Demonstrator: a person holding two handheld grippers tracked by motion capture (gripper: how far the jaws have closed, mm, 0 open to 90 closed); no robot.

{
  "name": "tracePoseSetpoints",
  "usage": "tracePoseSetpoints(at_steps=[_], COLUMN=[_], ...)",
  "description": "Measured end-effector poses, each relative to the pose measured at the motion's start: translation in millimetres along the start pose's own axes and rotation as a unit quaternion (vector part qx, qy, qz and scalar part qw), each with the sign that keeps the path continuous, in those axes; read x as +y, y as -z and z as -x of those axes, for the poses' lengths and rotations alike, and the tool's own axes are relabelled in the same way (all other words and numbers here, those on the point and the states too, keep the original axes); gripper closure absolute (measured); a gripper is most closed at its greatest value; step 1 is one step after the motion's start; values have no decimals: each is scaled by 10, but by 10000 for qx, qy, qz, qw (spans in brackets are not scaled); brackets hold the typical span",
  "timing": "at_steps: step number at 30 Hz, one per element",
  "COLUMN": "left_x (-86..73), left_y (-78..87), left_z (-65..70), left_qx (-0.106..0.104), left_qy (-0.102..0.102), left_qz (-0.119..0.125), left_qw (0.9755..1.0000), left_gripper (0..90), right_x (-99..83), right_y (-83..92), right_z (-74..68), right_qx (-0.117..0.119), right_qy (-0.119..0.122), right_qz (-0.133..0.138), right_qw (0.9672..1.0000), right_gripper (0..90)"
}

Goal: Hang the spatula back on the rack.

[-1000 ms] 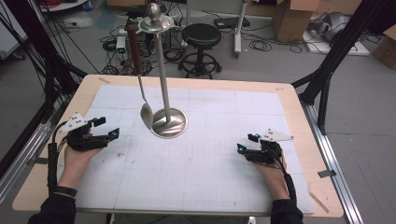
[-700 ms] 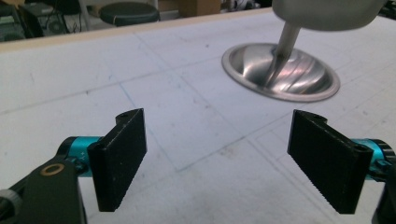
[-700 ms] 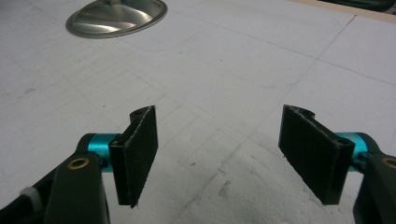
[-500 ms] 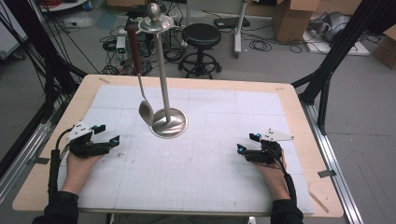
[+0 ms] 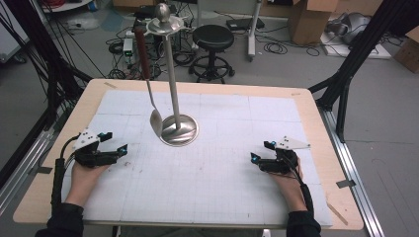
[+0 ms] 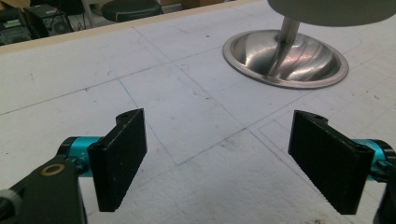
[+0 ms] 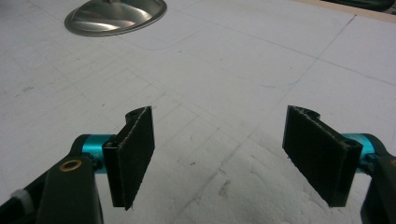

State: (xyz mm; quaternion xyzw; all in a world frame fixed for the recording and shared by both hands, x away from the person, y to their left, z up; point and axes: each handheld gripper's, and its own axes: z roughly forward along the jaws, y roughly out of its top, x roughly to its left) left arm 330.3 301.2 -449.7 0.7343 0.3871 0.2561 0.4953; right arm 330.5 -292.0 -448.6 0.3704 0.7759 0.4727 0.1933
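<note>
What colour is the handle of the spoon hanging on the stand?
Dark reddish-brown handle above a silver bowl; the high view shows it best.

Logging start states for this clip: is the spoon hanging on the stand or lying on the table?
Hanging. The spoon hangs from the top of the metal stand, handle up, its bowl low beside the stand's round base, with both grippers apart from it.

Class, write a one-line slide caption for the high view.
Both open grippers, left gripper and right gripper, rest on the white mat while a spoon hangs from the metal stand.
</note>
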Motion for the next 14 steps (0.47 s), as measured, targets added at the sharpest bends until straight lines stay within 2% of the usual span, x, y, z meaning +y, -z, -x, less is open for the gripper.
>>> tracePoseSetpoints(at_steps=[14], left_x=[2], left_y=[-7], left_z=[17], left_qx=[26], left_qy=[-65], left_qz=[-31], left_qw=[10000], left_gripper=[201], right_x=[1], right_y=[-4], right_z=[-2], right_qx=[2], right_qy=[31], right_qz=[-6], right_qw=[10000], right_gripper=[247])
